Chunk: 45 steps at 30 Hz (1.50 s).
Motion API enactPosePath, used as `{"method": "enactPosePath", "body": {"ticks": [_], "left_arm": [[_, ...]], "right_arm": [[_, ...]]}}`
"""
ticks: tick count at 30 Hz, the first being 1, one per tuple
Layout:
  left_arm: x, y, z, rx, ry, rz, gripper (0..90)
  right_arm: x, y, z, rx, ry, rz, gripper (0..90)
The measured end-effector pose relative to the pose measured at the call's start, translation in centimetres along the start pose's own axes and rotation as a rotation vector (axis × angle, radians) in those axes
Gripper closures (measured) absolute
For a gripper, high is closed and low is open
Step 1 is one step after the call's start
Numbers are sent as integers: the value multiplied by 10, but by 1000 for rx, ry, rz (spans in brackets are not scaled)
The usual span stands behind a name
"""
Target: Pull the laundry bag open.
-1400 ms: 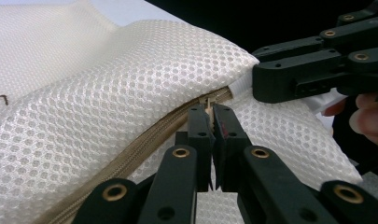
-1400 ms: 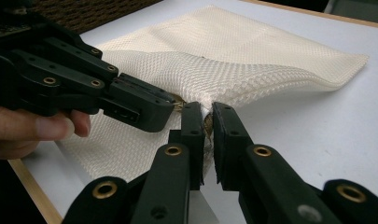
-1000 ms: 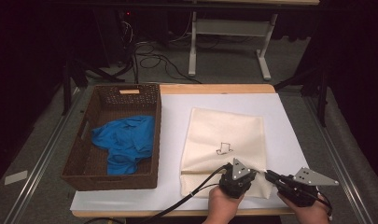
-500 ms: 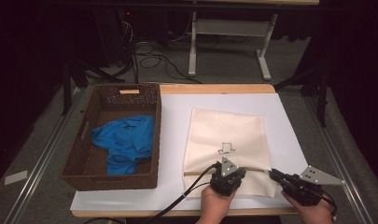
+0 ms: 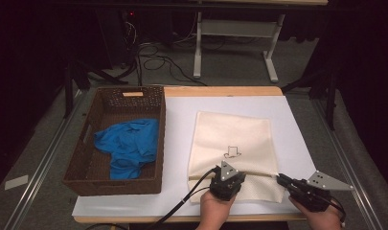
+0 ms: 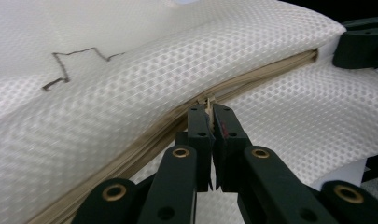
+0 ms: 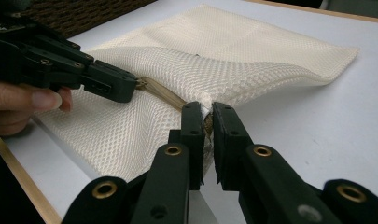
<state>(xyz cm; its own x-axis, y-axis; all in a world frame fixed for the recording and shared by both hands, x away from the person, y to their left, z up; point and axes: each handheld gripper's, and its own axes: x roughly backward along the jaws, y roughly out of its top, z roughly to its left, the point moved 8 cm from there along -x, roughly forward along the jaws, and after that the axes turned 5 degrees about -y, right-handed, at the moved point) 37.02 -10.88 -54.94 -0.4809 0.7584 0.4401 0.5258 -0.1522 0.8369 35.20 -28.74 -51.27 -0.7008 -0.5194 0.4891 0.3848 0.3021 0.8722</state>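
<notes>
A cream mesh bag with a small dark line drawing lies flat on the white table. A tan zipper runs across the bag near its front edge. My left gripper sits partway along that zipper, shut on the zipper pull, and the seam behind it gapes open. My right gripper is at the bag's right end, shut on the mesh where the zipper ends. In the right gripper view the left gripper shows farther along the zipper, a hand behind it.
A dark wicker basket stands at the table's left with a crumpled blue cloth inside. The table's wooden front edge runs just ahead of both hands. Cables and a desk frame lie on the floor beyond.
My left gripper has slid leftwards along the zipper, away from the right gripper, and the gap between the two has widened. The right gripper has stayed put.
</notes>
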Motion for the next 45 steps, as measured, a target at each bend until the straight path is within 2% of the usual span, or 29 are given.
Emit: {"method": "enactPosePath", "body": {"ticks": [2, 17, 32, 45], "left_arm": [[3, -1, 3, 4, 7, 0, 863], [30, -11, 28, 22, 62, 16, 863], [48, -18, 46, 40, 112, 34, 863], [76, -26, 64, 50, 187, 61, 863]], "right_arm": [[1, 0, -1, -13, -4, 0, 849], [0, -2, -4, -19, -7, 6, 848], [-2, -4, -6, -23, -7, 14, 847], [-3, -5, -7, -25, -11, 20, 847]]}}
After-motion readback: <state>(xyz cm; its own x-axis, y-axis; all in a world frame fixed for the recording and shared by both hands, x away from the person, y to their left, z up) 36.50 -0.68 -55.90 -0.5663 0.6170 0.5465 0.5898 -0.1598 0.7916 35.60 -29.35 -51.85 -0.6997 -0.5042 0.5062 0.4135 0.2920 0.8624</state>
